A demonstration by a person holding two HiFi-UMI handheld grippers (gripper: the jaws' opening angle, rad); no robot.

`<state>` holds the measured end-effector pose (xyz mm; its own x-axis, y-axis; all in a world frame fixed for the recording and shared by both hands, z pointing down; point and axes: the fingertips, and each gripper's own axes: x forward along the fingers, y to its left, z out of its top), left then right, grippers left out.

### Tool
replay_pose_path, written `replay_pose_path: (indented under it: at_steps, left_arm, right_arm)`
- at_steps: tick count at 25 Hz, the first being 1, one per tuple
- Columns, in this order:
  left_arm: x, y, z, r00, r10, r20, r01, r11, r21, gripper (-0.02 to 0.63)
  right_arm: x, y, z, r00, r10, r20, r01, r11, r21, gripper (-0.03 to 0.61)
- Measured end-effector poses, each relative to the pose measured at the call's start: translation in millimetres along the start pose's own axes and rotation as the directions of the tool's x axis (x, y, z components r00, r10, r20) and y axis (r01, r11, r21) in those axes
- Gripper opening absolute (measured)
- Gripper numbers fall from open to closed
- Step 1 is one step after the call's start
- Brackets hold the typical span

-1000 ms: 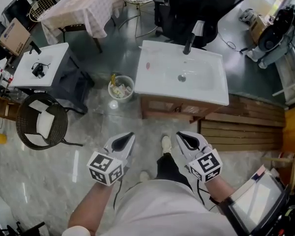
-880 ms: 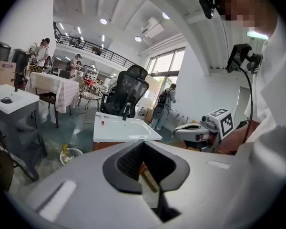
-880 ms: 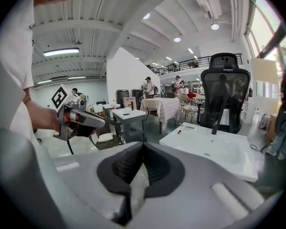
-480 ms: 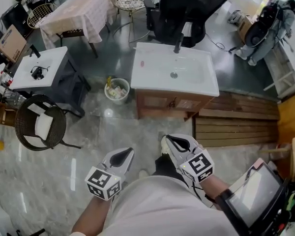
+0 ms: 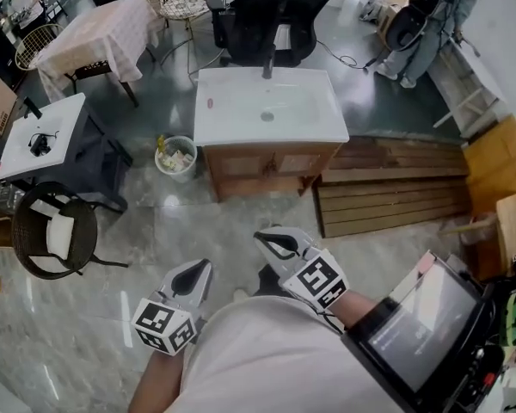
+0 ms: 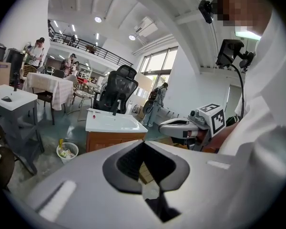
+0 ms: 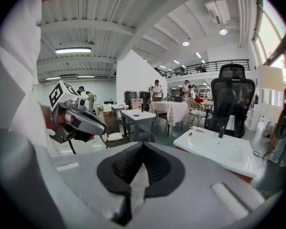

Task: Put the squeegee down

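**Condition at this point**

- Left claw [image 5: 199, 269]: the 2 jaws are together, with nothing between them.
- Right claw [image 5: 265, 237]: the jaws appear together and empty as well. Its own view shows the pads meeting at the tips.
- Squeegee: not visible in any view. Neither claw carries it, and no surface ahead of the claws clearly shows it. It may be too small to make out on the washbasin [image 5: 267, 110].

**Faults to guard against**

1. False set-down. There is no tool in either claw, so a lowering motion releases nothing. Confirm where the squeegee lies before you treat the step as done or pending.
2. Collision. Both claws are held close to your body and close beside each other. Swinging 1 across the other could knock the marker cubes together.
3. Footing. The glossy floor [image 5: 198, 222] lies below both claws. Ahead of the left claw stands a wastebasket [image 5: 175, 156], and ahead of the right claw a slatted wooden platform [image 5: 396, 192]. Stepping toward the washbasin without looking could catch either one.
4. Blind reach. The washbasin is well apart from both claws. Do not extend toward it until you stand beside it.
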<state>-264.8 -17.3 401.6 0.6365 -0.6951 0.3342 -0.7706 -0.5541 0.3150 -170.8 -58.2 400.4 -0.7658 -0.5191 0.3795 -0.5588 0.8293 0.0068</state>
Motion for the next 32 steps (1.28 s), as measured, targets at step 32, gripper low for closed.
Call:
replay_pose_path:
  at_steps: [32]
  left_arm:
    - [18.7, -38.0, -15.7, 1.0, 0.0, -0.011, 0.0, 1.0, -0.006, 0.006]
  right_arm:
    - [-34.5, -5.3, -14.3, 1.0, 0.012, 0.005, -0.012, 1.0, -0.017, 0.002]
